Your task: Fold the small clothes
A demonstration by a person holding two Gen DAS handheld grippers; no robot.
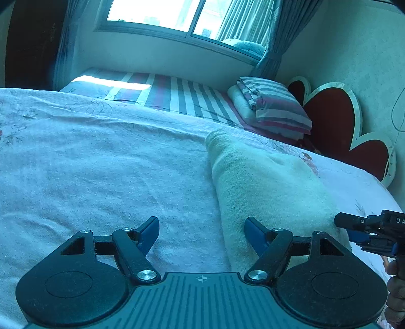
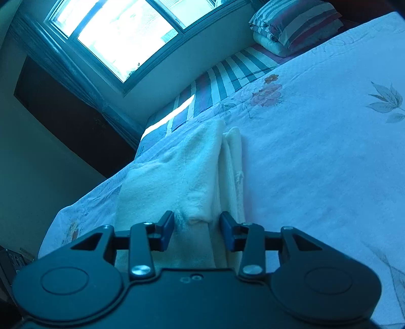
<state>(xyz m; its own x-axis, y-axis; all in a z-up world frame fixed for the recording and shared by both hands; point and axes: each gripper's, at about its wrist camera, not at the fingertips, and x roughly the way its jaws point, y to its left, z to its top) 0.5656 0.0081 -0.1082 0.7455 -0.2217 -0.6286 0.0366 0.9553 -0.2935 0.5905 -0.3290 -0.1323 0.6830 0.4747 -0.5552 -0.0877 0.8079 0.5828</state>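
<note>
A small cream knitted garment (image 1: 265, 187) lies lengthwise on the bed, partly folded. My left gripper (image 1: 201, 229) is open and empty, low over the bed; its right finger is over the garment's near left edge. In the right wrist view the garment (image 2: 182, 167) lies with a folded strip along its right side. My right gripper (image 2: 197, 225) is open, its jaws on either side of the garment's near edge, not closed on it. The right gripper also shows in the left wrist view (image 1: 364, 232), at the garment's right side.
The bed has a pale floral cover (image 1: 101, 164) over a striped sheet (image 1: 177, 93). Striped folded bedding and a pillow (image 1: 273, 106) lie by a red heart-shaped headboard (image 1: 334, 119). A window (image 1: 162, 12) and curtains are behind the bed.
</note>
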